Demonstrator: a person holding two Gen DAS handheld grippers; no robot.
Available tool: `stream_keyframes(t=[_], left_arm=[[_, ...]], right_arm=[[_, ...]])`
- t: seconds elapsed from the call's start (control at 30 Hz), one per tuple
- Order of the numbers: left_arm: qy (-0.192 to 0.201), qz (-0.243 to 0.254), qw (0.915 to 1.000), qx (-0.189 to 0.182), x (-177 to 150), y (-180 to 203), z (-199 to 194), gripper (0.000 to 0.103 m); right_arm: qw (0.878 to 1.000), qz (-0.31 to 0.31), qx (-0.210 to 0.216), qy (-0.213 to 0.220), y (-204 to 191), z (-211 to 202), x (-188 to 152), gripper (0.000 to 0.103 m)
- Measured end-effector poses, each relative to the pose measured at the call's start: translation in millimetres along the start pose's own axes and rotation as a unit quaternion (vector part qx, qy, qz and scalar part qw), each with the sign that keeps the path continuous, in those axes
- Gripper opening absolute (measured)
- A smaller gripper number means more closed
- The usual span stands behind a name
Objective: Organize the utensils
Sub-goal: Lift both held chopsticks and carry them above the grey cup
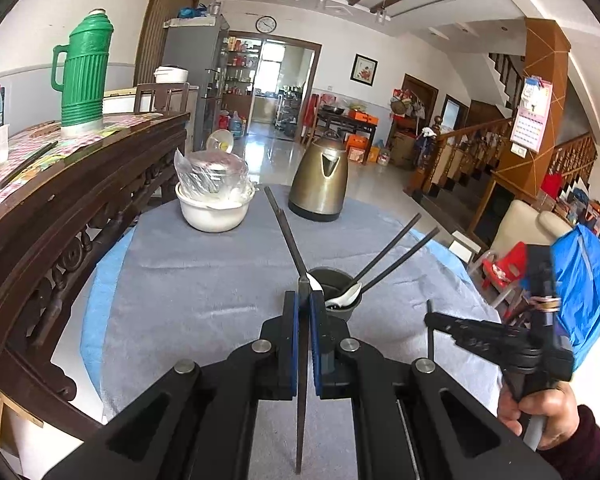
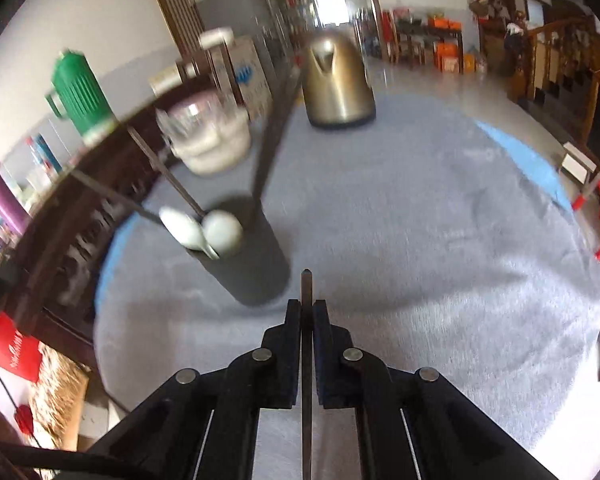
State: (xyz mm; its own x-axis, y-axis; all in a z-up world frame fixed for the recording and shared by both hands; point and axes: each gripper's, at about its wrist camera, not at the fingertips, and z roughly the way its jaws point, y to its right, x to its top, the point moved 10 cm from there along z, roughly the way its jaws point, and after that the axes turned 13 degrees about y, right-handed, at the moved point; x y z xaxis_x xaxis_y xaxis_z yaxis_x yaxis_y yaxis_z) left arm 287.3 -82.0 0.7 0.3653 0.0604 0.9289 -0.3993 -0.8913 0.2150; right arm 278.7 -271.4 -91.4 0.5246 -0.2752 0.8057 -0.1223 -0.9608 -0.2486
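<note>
A dark cylindrical utensil holder (image 1: pixel 336 294) (image 2: pixel 250 258) stands on the grey cloth. It holds white spoons (image 1: pixel 346 298) (image 2: pixel 202 232) and dark chopsticks (image 1: pixel 396 252) (image 2: pixel 274 136). My left gripper (image 1: pixel 304 300) is shut on a dark chopstick (image 1: pixel 288 236) that points forward and up, just left of the holder. My right gripper (image 2: pixel 307 306) is shut on another dark chopstick (image 2: pixel 307 284), to the right of the holder and above the cloth. The right gripper also shows in the left wrist view (image 1: pixel 430 316), with the chopstick hanging down from it.
A brass kettle (image 1: pixel 320 182) (image 2: pixel 336 80) and a white bowl with a wrapped pot (image 1: pixel 214 196) (image 2: pixel 208 136) stand at the table's far side. A carved wooden sideboard (image 1: pixel 60 184) with a green thermos (image 1: pixel 82 72) runs along the left.
</note>
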Motion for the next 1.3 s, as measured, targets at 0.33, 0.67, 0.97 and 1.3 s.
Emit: stream_keyframes(t=[0.33,0.67,0.97,1.3], left_arm=[[0.025,0.000,0.9997,0.006,19.1,3.4,-5.8,0.006],[0.025,0.026,0.9992,0.018,21.7,13.3,-2.2,0.006],[0.035,0.048,0.9979,0.023,32.2,20.2,-4.3,0.006],[0.040,0.062,0.9970,0.024,40.6,26.4,-5.3,0.006]], right_arm=[[0.987,0.034,0.047,0.150,-21.9,-60.2,58.7,0.006],[0.984,0.035,0.055,0.166,-28.5,-69.2,62.1,0.006],[0.981,0.028,0.059,0.180,-37.0,-77.4,68.9,0.006],[0.976,0.025,0.052,0.212,-38.3,-96.0,78.2,0.006]])
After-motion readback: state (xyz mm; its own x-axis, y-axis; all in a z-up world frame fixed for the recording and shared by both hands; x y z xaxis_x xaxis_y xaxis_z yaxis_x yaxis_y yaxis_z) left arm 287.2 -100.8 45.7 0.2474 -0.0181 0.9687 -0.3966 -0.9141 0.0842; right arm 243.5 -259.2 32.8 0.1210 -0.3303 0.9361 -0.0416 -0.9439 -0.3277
